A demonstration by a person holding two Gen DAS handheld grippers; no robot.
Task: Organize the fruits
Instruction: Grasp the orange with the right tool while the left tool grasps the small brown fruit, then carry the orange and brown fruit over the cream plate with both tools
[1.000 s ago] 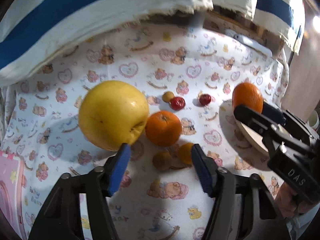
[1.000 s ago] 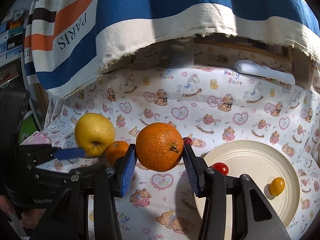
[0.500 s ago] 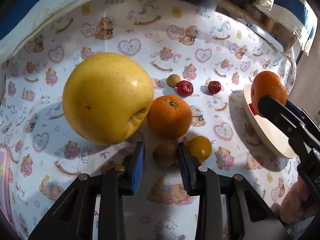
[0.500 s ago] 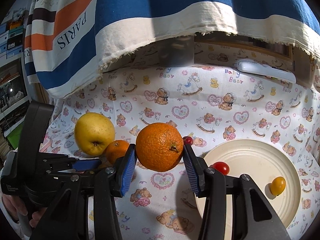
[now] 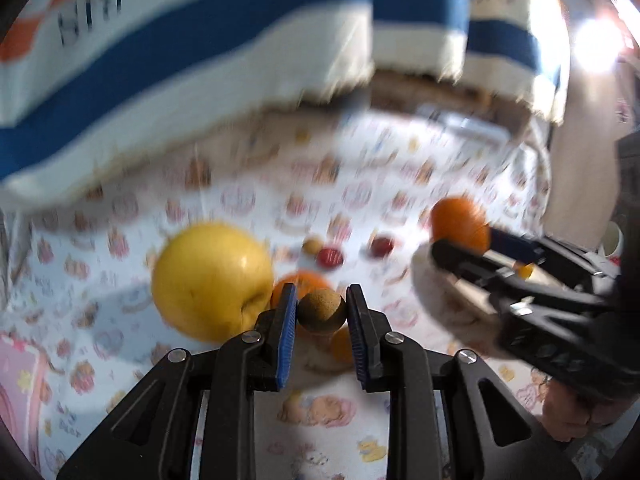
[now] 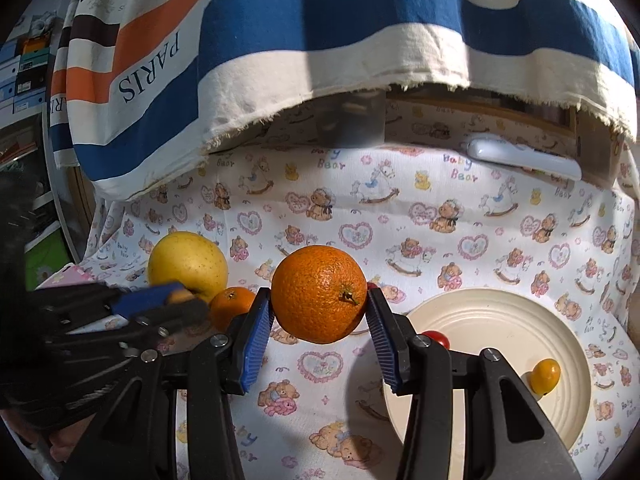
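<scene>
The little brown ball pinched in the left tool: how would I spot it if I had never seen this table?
Find the big yellow apple on the teddy-bear cloth. Just to its right the left tool has just closed its blue pads on the small brown fruit. Unlike the shiny orange and red fruits around it, it is dull, rough and tan.

The striped cloth (image 6: 360, 40) overhangs the table's far edge; bare plate (image 6: 492, 332) centre.

A bear-and-heart printed white tablecloth (image 6: 400, 216) lay under a cream plate (image 6: 496, 320) at lower right. At centre sat a deep orange orange (image 6: 320, 294); at left, a yellow apple (image 6: 186, 262). Blue, cream and orange stripes crossed the hanging cloth (image 6: 320, 28) above.
</scene>
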